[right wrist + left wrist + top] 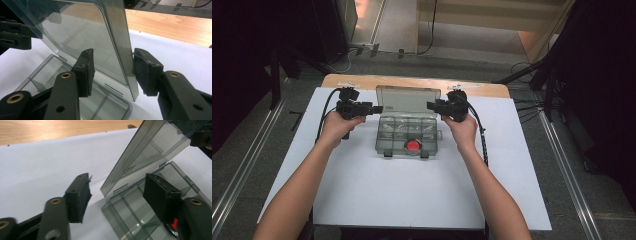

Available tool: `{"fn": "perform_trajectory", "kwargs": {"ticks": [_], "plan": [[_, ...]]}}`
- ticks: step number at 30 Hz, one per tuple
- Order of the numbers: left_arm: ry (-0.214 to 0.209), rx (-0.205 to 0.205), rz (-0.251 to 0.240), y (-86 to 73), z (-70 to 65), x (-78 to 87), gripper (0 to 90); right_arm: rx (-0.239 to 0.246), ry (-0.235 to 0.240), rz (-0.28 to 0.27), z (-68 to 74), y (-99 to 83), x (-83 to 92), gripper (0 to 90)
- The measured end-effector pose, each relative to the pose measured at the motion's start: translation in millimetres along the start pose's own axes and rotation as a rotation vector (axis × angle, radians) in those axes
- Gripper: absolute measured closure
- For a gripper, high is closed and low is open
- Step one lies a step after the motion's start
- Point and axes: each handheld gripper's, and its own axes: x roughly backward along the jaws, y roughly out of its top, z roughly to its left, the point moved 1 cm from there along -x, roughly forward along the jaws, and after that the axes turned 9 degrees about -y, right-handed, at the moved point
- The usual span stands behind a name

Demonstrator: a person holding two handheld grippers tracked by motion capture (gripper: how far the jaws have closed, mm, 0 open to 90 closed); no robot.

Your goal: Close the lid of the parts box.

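Two bare forearms come up from the near edge in the high view, each hand gripping a black two-jaw tool over a white sheet that covers the wooden bench. Between the hands sits the clear, grey-tinted plastic compartment box with its lid raised on the far hinge, leaning back from the tray. A round red item lies in a front compartment of the tray, near the two latches at the near rim.

At the lid's left edge the left claw points inward. In the left gripper view its jaws stand spread: one pad hangs over the white sheet outside the box, the other over the open tray, and the box's corner and the lid's lower edge lie in the gap with neither pad pressing on them.

Opposite it, the right claw reaches in at the lid's right edge. In the right gripper view its two pads straddle that edge of the upright lid, one pad on the inner face over the tray, the other outside. The outer pad sits right against the lid's side wall; a sliver of space seems to remain at the inner pad, so whether the lid is truly pinched I cannot tell.
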Motion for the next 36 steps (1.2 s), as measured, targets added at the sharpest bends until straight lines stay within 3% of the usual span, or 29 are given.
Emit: {"fn": "perform_trajectory", "kwargs": {"ticks": [2, 5, 9, 13, 19, 28, 36], "plan": [[0.026, 0.015, 0.013, -0.8, 1.2, 3.4, 48.8, -0.003, 0.002, 0.0, 0.1, -0.1, 0.3, 53.5], [0.031, 0.053, 0.033, -1.5, 5.9, 7.5, 61.2, 0.001, 0.001, -0.001, 0.3, -0.3, 0.4, 53.5], [0.02, 0.046, 0.039, 0.0, 11.2, 9.7, 83.0, -0.002, 0.004, 0.0, 0.1, -0.5, 0.6, 53.5], [0.043, 0.038, 0.046, 6.8, 12.2, 8.8, 89.0, -0.002, 0.007, 0.001, 0.2, -0.7, 1.2, 53.4], [0.045, 0.034, 0.035, 21.3, 9.8, 6.6, 90.0, -0.001, 0.01, -0.001, -0.6, -1.1, 1.4, 53.7], [0.069, -0.027, 0.051, 40.8, -0.9, -2.4, 90.0, 0.01, 0.009, 0.001, 0.4, -0.9, 1.5, 53.0], [0.021, -0.032, 0.026, 52.3, -8.7, -2.7, 90.0, 0.008, 0.01, 0.004, 0.9, -1.2, 2.4, 52.6]]}}
